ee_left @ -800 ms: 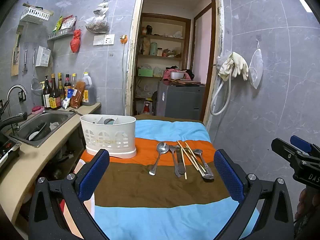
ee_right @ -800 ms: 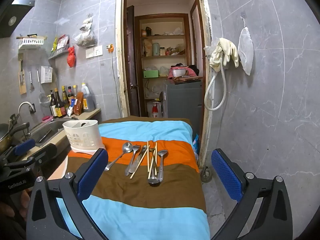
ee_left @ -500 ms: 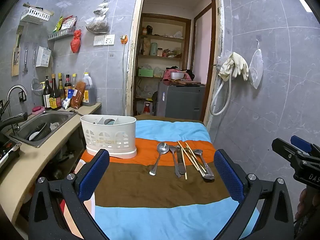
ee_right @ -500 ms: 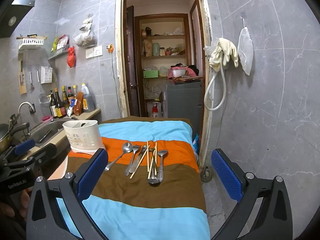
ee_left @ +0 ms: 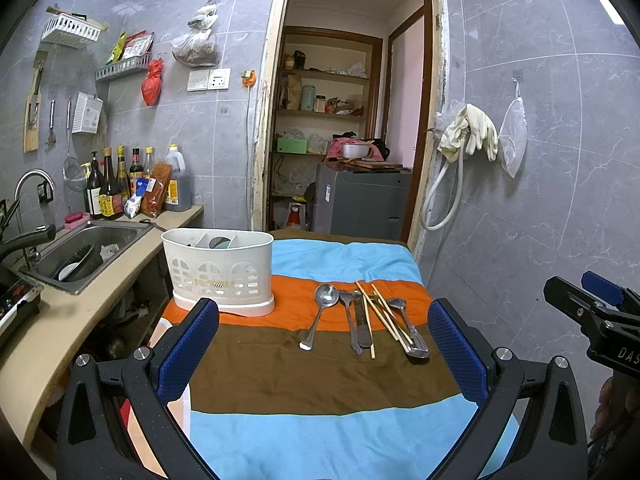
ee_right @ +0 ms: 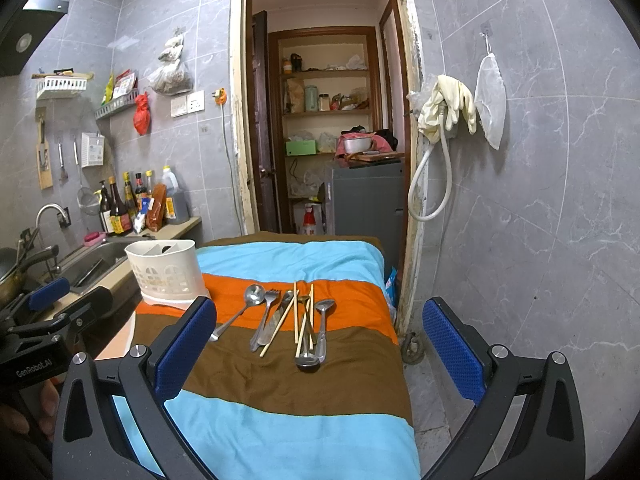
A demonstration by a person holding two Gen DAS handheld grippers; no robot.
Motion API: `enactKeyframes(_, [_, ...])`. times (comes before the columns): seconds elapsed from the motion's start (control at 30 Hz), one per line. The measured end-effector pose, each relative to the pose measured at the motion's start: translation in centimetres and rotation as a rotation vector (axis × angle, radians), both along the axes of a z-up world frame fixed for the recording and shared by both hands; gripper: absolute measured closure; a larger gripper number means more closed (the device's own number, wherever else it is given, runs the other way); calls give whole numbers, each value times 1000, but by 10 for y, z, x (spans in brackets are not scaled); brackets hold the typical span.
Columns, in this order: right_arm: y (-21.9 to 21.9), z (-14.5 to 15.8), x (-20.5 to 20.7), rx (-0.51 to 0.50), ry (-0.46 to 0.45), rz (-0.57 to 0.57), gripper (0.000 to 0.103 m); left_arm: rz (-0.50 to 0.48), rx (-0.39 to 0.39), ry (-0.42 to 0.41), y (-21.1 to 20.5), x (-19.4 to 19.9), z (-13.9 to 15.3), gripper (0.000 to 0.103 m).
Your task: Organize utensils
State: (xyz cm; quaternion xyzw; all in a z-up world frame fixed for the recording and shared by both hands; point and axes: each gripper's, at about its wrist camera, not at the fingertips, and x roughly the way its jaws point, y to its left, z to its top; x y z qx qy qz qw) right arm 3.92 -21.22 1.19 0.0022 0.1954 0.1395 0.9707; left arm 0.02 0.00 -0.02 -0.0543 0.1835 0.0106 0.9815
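White utensil caddy (ee_left: 219, 270) sits on the striped cloth's (ee_left: 280, 368) orange band at its left edge; contents unclear. Spoons, fork, chopsticks (ee_left: 366, 320) lie loose right of the caddy. Bare cloth nearer. Left gripper (ee_left: 324, 344) and right gripper (ee_right: 320, 346) gape wide, empty.

Home kitchen, steel sink (ee_left: 86, 248), sauce bottles (ee_left: 116, 184), tiled walls, pantry shelves (ee_left: 324, 114)
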Motion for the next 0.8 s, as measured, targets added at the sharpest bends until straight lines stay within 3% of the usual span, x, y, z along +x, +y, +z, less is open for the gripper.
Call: enactKeyframes(0.8, [1, -2, 1, 2, 2, 0, 0, -5, 1, 2, 2, 2, -3, 1])
